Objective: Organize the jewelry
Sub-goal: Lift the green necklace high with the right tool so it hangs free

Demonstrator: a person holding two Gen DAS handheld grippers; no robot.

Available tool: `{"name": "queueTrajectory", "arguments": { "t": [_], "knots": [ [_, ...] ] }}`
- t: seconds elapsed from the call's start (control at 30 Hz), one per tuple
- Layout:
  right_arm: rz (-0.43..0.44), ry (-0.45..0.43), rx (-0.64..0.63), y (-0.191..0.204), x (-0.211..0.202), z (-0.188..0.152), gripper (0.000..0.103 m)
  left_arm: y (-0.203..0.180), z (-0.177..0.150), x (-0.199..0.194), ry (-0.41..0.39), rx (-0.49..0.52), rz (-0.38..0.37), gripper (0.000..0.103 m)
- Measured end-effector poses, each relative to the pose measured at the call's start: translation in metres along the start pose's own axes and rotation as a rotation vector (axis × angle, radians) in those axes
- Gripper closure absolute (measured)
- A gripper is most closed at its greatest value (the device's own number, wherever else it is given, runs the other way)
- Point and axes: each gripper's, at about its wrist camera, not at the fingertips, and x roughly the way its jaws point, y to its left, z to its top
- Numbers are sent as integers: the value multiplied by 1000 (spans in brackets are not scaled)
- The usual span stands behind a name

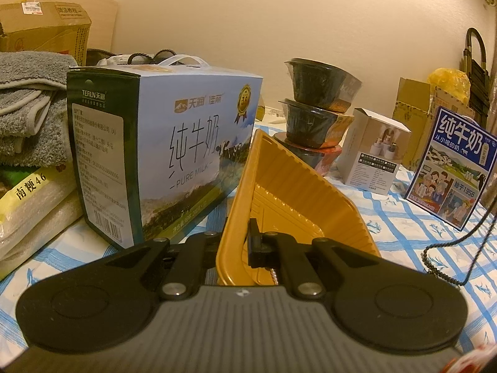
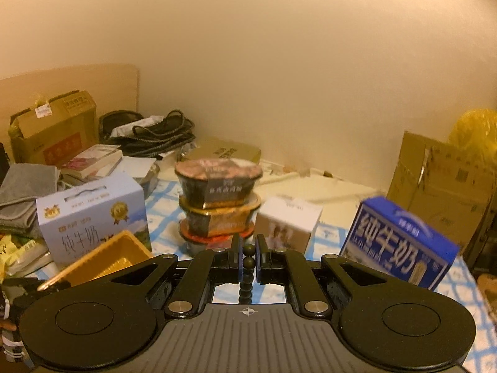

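My left gripper (image 1: 243, 240) is shut on the near wall of a golden plastic tray (image 1: 289, 192) and holds it tilted up off the checked cloth. A short run of white pearls (image 1: 273, 275) shows low inside the tray. My right gripper (image 2: 248, 245) is shut on a dark bead necklace (image 2: 248, 263), whose beads run down between the pads. In the left wrist view that dark bead necklace (image 1: 435, 245) hangs as a long loop at the right edge, its lower end near the cloth. The golden tray (image 2: 102, 261) also appears at lower left in the right wrist view.
A pale blue milk carton (image 1: 161, 155) stands left of the tray. Stacked black noodle bowls (image 1: 316, 108) and a small white box (image 1: 369, 152) stand behind it, a dark blue milk carton (image 1: 450, 168) to the right. Towels, rice bags and cardboard boxes crowd the edges.
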Motion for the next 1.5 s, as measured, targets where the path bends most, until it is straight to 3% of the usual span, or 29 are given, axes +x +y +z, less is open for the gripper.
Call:
{"name": "queueTrajectory", "arguments": {
  "t": [0.4,0.73,0.93,1.17,1.5],
  "knots": [
    [58,-96,-75,23,-21,70,95,1,0,0,-5,-1,-8,97],
    [247,-266,-56,71,-27,117,95,1,0,-2,-9,-2,-15,96],
    [353,-302,-35,96,-15,132,95,2,1,-2,-9,-1,-19,96],
    [465,-274,0,125,10,128,95,3,1,-3,-12,-6,-28,96],
    [567,-58,65,157,75,73,95,3,1,-3,-11,-12,-31,96]
  ]
}}
